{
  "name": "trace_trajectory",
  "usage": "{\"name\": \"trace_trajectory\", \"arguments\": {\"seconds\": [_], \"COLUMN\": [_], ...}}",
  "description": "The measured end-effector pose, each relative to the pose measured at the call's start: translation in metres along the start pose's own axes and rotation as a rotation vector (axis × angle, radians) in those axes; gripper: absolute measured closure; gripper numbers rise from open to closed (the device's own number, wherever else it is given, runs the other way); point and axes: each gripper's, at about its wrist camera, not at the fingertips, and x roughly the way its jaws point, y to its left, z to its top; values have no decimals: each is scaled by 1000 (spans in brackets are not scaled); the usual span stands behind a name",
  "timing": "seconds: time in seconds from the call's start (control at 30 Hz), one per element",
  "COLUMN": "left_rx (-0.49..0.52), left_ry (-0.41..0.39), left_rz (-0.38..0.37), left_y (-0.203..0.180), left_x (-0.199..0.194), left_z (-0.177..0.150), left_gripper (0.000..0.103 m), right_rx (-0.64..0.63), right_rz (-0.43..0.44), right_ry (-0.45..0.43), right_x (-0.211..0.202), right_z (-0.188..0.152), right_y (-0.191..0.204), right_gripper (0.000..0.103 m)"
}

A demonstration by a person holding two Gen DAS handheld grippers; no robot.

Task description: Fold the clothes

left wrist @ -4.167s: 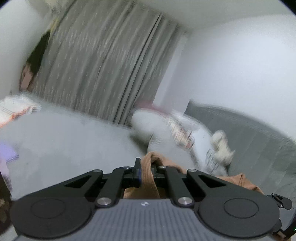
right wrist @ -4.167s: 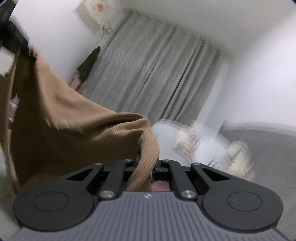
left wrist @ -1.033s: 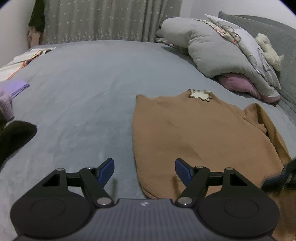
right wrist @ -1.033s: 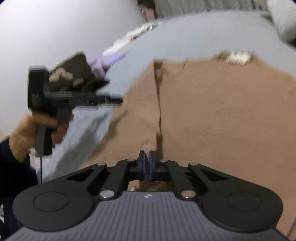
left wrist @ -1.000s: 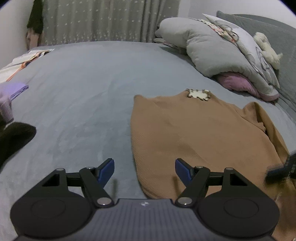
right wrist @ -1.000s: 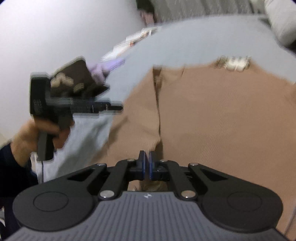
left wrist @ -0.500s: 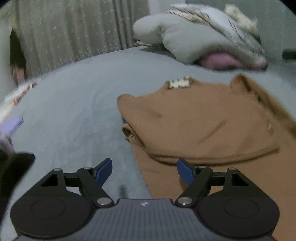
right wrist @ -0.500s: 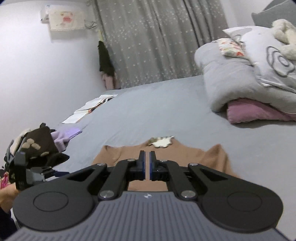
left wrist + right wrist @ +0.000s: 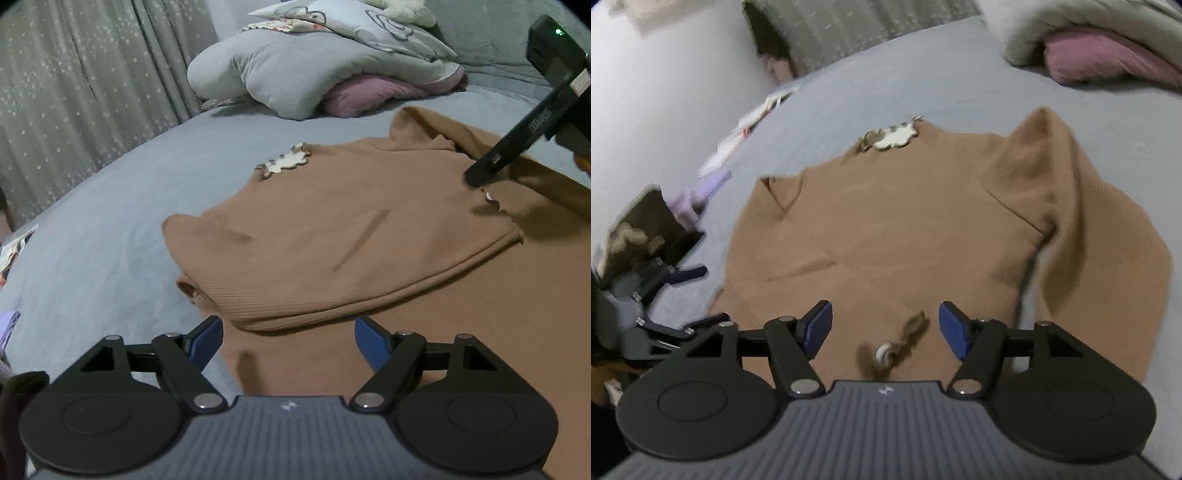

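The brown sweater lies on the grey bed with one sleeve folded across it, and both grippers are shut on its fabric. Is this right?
Not quite. The brown sweater lies on the grey bed with a sleeve folded across it, but both grippers are open and hold nothing. The left wrist view shows the left gripper open; the right wrist view shows the right gripper open.

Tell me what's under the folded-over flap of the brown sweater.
Under the folded flap lies the sweater's own body, spread on the grey bed. A small cuff end peeks out at the flap's left edge. Whatever else lies beneath is covered.
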Motion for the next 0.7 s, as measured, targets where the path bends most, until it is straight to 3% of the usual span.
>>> {"name": "trace_trajectory", "arguments": {"seconds": [0.13,0.23,0.37,0.47,0.5,0.53,0.67,0.7], "left_rx": [10,67,124,69,39,4,-136,-171], "left_ry": [-55,-115,-170,-309,-332,-342,-379,-388], "left_rz": [-13,-48,-118,-213,-211,-192,-112,-92], "left_y": [-4,-18,-40,-51,-47,-40,-9,-1], "left_x": [-9,-16,-24,-47,-50,-51,-55,-56], "left_z": [3,7,13,26,28,28,30,31], "left_gripper": [24,23,23,16,4,1,2,20], "right_rx": [-11,-50,-27,-32,-34,-35,-43,-46], "right_rz": [89,154,262,361,376,400,533,549], "right_ry": [-92,-161,-261,-271,-269,-259,-214,-214], "right_x": [-6,-20,-43,-52,-54,-54,-56,-58], "right_z": [9,18,29,34,33,34,38,39], "right_y": [30,58,68,83,86,92,125,130], "right_gripper": [99,99,99,99,99,99,99,99]}}
